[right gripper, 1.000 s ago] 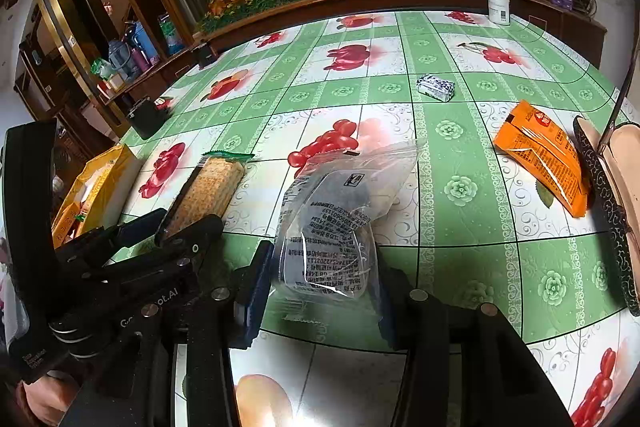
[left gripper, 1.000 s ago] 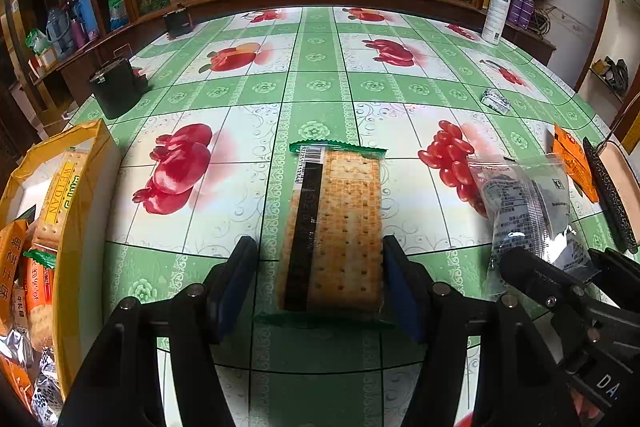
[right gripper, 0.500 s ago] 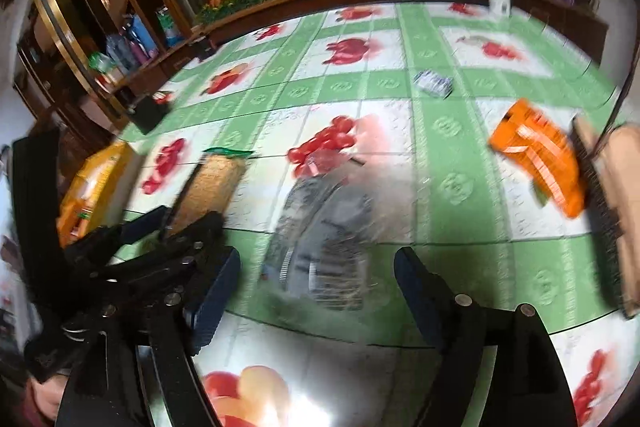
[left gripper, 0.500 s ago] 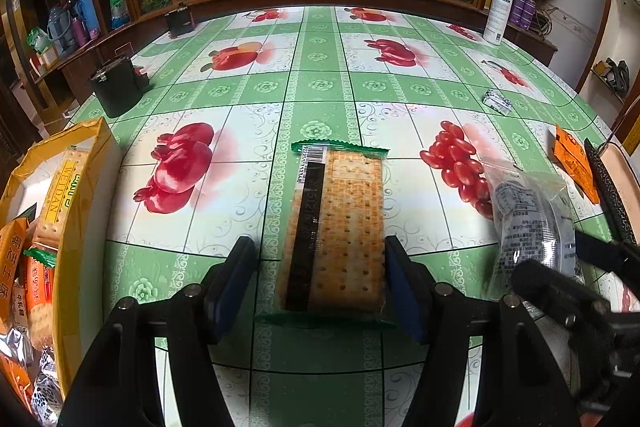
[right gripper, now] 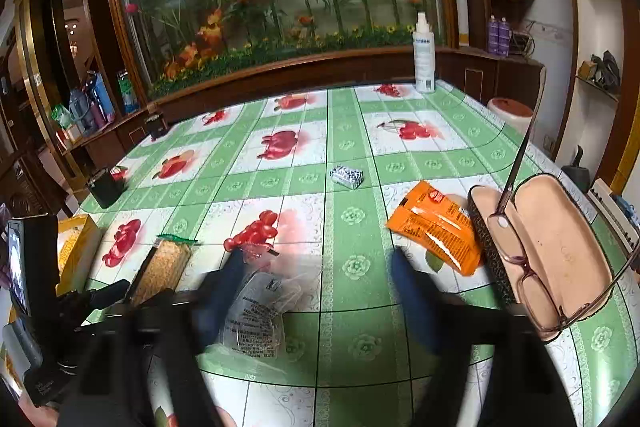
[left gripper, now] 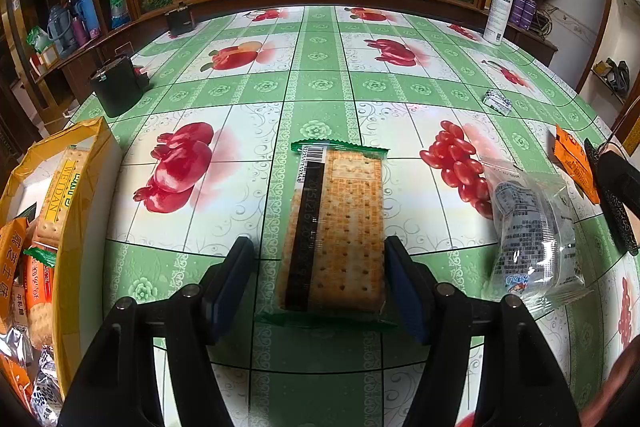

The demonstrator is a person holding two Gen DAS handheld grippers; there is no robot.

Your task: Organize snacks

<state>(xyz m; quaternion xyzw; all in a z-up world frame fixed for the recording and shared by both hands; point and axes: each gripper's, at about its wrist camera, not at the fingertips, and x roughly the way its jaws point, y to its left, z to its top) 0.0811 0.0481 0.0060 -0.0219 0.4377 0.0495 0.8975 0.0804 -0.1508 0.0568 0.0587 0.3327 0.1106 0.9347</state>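
A long cracker pack point(left gripper: 336, 227) with a green-edged wrapper lies flat on the fruit-print tablecloth. My left gripper point(left gripper: 318, 243) stands open astride its near end, with a clear gap at the left pad point(left gripper: 228, 279). A clear plastic snack bag point(left gripper: 532, 227) lies to the right of the pack. In the right wrist view my right gripper point(right gripper: 316, 255) hovers blurred above the table, its jaws closing. The clear bag point(right gripper: 256, 315) sits low beside its left finger point(right gripper: 224, 291), and neither pad presses on it.
A yellow box point(left gripper: 76, 227) full of snack packs stands at the left table edge. An orange packet point(right gripper: 436, 227), an open glasses case point(right gripper: 560, 247) holding glasses, a small wrapped sweet point(right gripper: 347, 175), a spray bottle point(right gripper: 425, 59) and a black container point(left gripper: 116, 89) also rest on the table.
My right gripper was shut on the clear bag, then opened wide, let it go and rose, tilting up. The bag now rests on the table. The left gripper has stayed put.
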